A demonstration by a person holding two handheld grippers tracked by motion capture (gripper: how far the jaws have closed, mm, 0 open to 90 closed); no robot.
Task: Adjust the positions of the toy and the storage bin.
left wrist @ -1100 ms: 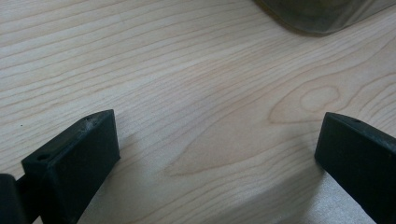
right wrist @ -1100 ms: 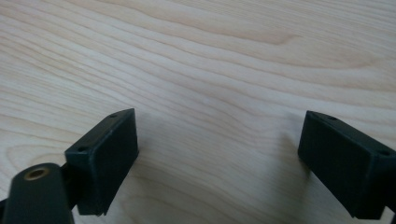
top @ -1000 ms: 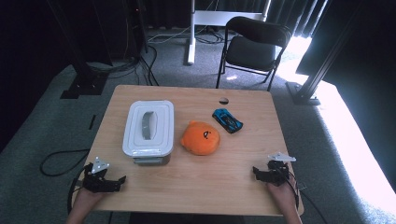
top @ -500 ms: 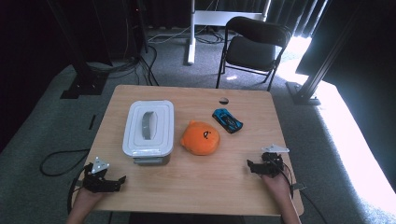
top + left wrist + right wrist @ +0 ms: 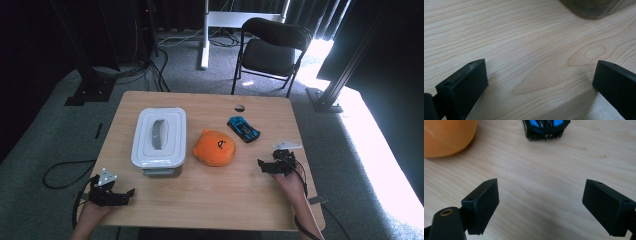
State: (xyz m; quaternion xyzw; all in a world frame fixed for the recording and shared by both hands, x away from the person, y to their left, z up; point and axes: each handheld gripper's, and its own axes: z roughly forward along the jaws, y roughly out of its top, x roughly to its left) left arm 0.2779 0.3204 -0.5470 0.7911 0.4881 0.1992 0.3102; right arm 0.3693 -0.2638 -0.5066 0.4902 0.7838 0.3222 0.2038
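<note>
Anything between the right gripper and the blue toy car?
Nothing visible. The right gripper is open over bare table, with the blue toy car straight ahead. The orange plush sits off to one side, clear of that line.

The right gripper (image 5: 264, 165) has moved forward and inward across the pale wooden table (image 5: 215, 200), so the small blue toy car (image 5: 543, 127) now lies straight ahead beyond its wide-open jaws.
</note>
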